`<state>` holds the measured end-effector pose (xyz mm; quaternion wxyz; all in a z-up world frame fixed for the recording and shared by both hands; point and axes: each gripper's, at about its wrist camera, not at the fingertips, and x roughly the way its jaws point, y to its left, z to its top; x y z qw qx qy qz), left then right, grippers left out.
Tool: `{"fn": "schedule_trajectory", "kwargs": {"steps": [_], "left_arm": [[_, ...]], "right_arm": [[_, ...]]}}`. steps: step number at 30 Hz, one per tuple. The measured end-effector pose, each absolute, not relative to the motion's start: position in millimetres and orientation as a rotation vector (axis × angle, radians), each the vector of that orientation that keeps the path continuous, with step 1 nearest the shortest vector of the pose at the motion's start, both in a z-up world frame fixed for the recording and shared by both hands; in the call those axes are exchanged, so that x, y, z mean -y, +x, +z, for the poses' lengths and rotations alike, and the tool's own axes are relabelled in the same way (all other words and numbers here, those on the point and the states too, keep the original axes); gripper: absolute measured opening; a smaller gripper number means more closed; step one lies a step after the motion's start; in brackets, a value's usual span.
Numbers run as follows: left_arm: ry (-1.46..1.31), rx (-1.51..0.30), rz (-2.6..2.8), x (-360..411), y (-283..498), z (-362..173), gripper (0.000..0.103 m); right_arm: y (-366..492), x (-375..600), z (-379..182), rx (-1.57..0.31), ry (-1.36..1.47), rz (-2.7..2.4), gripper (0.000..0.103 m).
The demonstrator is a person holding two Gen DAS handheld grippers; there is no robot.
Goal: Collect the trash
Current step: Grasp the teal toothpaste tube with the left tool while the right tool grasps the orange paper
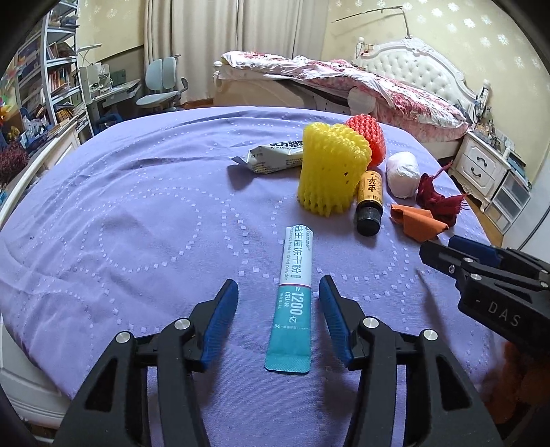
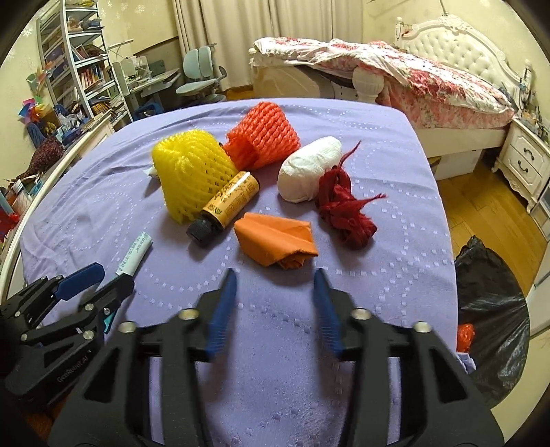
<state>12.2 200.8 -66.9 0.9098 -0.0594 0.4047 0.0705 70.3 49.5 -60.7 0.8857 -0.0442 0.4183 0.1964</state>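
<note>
left gripper (image 1: 278,302) spread astride the sachet (image 1: 292,295), pads clear (sachet lies loose). right gripper (image 2: 275,299) spread, empty, aimed at orange wrapper (image 2: 275,240); bag (image 2: 491,309) beside for drop-off.

A purple quilted bedspread (image 2: 395,240) is covering the near surface, and beyond it a bed with a white tufted headboard (image 2: 457,44) and a rumpled pink floral quilt (image 2: 429,79) is standing. A white bookshelf (image 2: 82,68) full of books, a desk (image 2: 154,80) and a pale blue chair (image 2: 201,74) are sitting at far left, with cream curtains (image 2: 275,20) hanging behind and a white nightstand (image 2: 526,161) standing at right on wooden flooring (image 2: 481,213).
</note>
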Motion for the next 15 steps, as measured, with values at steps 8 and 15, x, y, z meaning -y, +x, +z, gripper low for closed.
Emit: {"fn": "schedule_trajectory", "kwargs": {"steps": [8,15], "left_arm": [[-0.048,-0.829,0.181,-198.0,18.1,-70.0,0.044],[-0.028,-0.809,0.185,-204.5,16.3,-71.4,0.033]], "right_arm": [[82.7,-56.1,-57.8,-0.86,-0.082,0.413,0.058],[95.7,-68.5,-62.3,-0.879,-0.101,0.392,0.059]]}}
